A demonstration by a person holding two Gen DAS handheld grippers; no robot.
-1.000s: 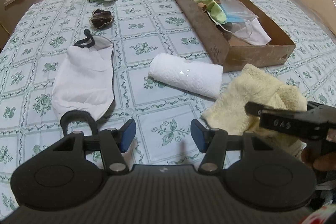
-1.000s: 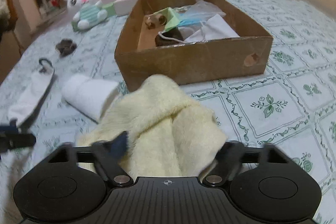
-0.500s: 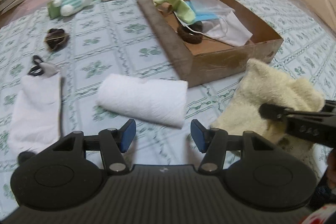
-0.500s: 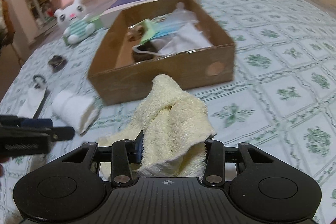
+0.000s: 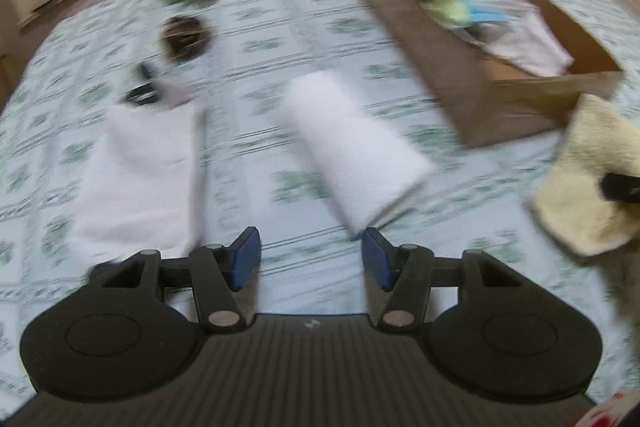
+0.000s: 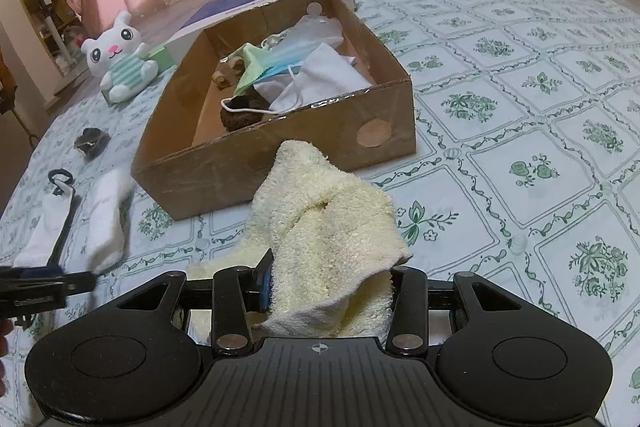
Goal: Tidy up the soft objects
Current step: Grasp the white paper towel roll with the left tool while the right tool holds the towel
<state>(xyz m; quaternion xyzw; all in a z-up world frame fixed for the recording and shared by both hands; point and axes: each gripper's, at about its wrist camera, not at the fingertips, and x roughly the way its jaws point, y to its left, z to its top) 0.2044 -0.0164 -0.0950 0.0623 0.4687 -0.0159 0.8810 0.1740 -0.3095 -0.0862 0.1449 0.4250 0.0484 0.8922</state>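
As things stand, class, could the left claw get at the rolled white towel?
Probably yes: the left claw is open, and the towel lies just ahead on the bed with nothing between them.

The right hand-held gripper (image 6: 328, 285) clamps a cream towel (image 6: 332, 223) before the cardboard box (image 6: 280, 155).

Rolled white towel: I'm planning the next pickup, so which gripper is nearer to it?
Left. The open left gripper sits just short of the rolled white towel; the right gripper, clamping the yellow towel, is farther off.

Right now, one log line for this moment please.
right tool: shut on yellow towel | left tool: open, empty | rolled white towel: on bed, outside cardboard box
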